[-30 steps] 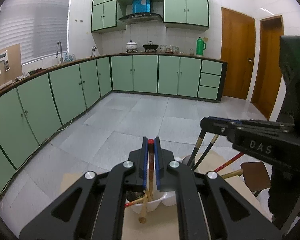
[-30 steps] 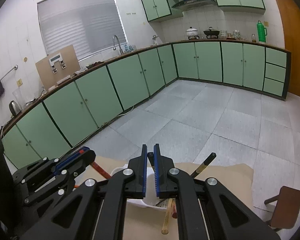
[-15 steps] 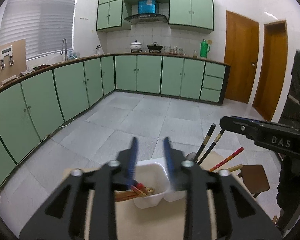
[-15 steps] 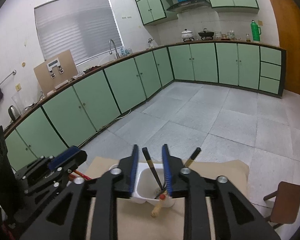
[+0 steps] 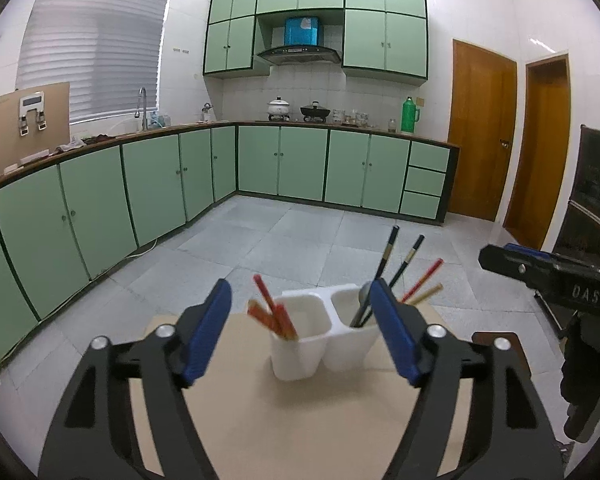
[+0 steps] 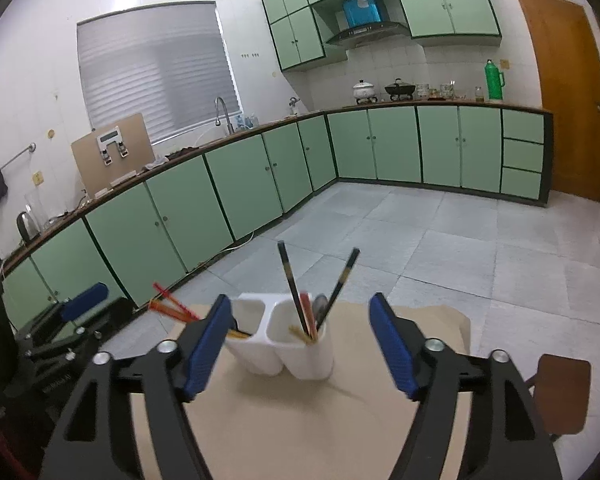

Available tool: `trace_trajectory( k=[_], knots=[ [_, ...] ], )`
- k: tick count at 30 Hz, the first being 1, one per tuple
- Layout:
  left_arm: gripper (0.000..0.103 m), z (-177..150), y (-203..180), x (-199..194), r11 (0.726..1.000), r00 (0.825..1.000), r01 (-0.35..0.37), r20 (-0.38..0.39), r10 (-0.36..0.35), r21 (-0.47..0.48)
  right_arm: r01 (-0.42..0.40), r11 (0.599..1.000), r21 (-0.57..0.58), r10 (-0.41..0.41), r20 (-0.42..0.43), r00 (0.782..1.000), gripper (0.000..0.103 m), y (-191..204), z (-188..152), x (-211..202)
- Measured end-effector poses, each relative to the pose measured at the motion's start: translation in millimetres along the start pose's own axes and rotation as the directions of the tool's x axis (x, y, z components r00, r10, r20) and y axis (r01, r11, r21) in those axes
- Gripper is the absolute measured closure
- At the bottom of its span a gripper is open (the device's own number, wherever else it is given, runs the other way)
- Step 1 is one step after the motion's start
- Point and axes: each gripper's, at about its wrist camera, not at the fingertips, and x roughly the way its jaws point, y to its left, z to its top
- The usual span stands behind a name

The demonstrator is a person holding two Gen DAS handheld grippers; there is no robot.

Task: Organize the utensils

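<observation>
A white two-compartment utensil holder (image 5: 320,340) stands on a tan table (image 5: 300,432); it also shows in the right wrist view (image 6: 288,344). Its left cup holds red and wood chopsticks (image 5: 272,312). Its right cup holds black chopsticks (image 5: 388,260), a metal spoon (image 5: 364,294) and red and wood chopsticks (image 5: 422,286). My left gripper (image 5: 300,336) is open and empty, a little back from the holder. My right gripper (image 6: 300,344) is open and empty, also back from the holder; it shows at the right of the left wrist view (image 5: 540,276).
The tan table (image 6: 300,420) stands in a kitchen with green cabinets (image 5: 160,192) along the left and back walls. A brown stool (image 6: 560,392) stands at the right of the table. Grey tiled floor (image 5: 300,240) lies beyond.
Both grippers were shut on chopsticks over the holder, then opened and let them drop into the cups. Both have since drawn back and up from the holder.
</observation>
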Motion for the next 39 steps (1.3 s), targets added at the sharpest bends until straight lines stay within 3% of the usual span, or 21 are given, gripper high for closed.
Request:
trace_trajectory(
  k=[2,6,21,39],
  knots=[
    [0.023,-5,1,-11,1.000,1.000,-0.002,0.000,0.002,-0.011,0.010,1.000,-0.019,-0.009,0.008,1.000,0.014,4,-10,-13],
    [0.016,-15,1,-34,1.000,1.000,-0.006,0.005,0.006,-0.029,0.006,0.999,-0.048,-0.005,0.025,1.000,0.006,16,-24,-38],
    [0.009,-39,-8,-114,1.000,1.000,-0.016,0.021,0.016,-0.026,-0.040,0.996,-0.081,0.044,0.060,0.997,0.006,44,-44,-103],
    [0.009,-33,-14,-162,0.999,0.996,-0.024,0.090,0.026,-0.020,-0.057,0.991,-0.122,0.069,0.097,0.993,0.006,68,-51,-137]
  ],
)
